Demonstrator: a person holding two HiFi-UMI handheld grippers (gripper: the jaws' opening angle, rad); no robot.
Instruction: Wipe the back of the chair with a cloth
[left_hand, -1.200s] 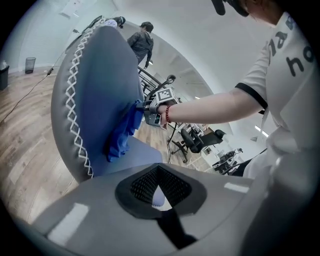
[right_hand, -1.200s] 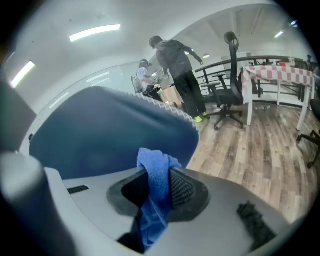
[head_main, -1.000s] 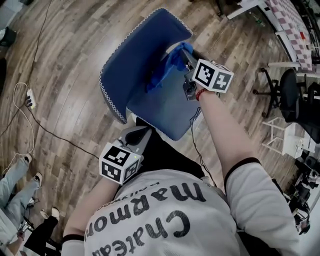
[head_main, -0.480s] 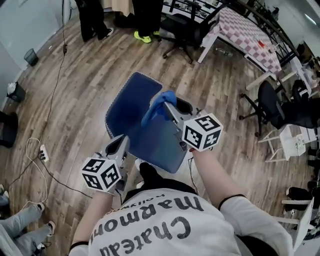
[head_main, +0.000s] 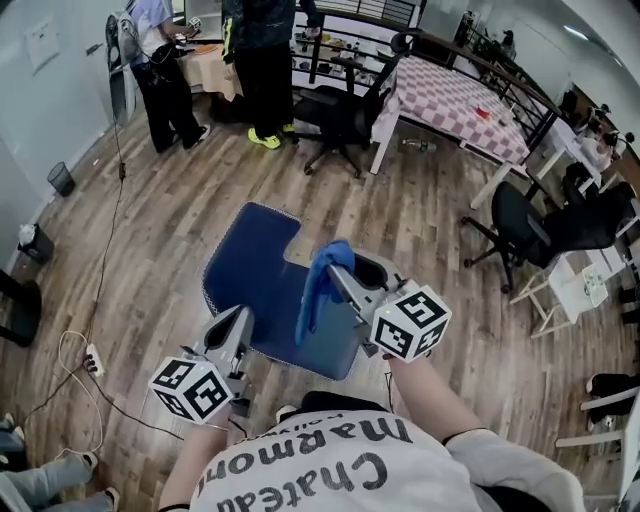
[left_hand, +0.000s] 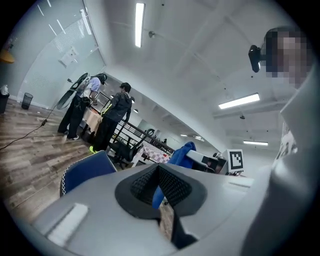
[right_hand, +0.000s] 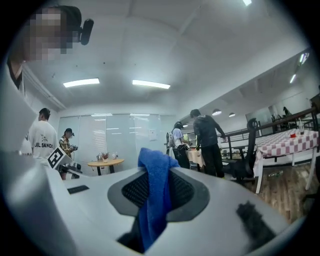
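Note:
The blue chair stands on the wooden floor just in front of me, and its back edge shows low at the left in the left gripper view. My right gripper is raised above the chair's right side and shut on a blue cloth that hangs from its tips. In the right gripper view the cloth runs down between the closed pads of that gripper. My left gripper is held at the chair's near left edge, shut and empty; the cloth shows beyond it.
Two people stand at the far side of the room by a small table. A black office chair and a checkered-cloth table are behind the blue chair, more black chairs to the right. A cable and power strip lie on the floor at left.
The head view has tilted up to show the room. My right gripper has lifted the cloth up off the chair back towards me. The left gripper has shifted left and lower in view.

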